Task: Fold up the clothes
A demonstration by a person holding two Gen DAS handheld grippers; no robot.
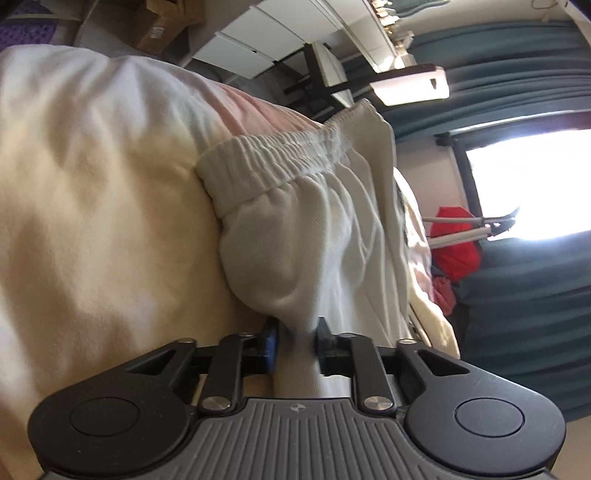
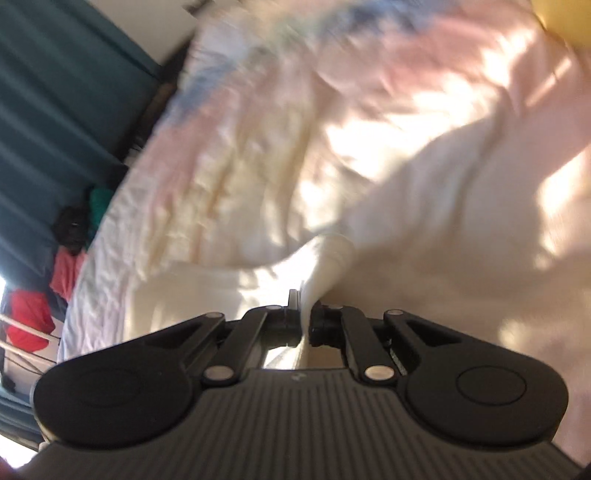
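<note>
1. Bedding, cream and pale pink and patched with sunlight, fills most of both views; it is the surface the clothes lie on.
2. White pants with a gathered elastic waistband lie bunched on the bedding, in the middle of the left view.
3. Left gripper is clamped on a fold of the pants; cloth passes between its blue pads and down toward the camera.
4. Right gripper pinches a thin ridge of white cloth, its fingers nearly together around it. The right view is blurred, so I cannot tell whether this cloth is part of the same pants.
5. Bedding in the right view shows faint blue and pink print toward its far edge.
6. Beyond the bed edge in the left view hang teal curtains beside a bright window.
7. Something red sits on a white rack near the window.
8. White cabinets and a cardboard box stand further off, past the bedding.
9. Teal curtains also line the left side of the right view, close beside the bed edge.
</note>
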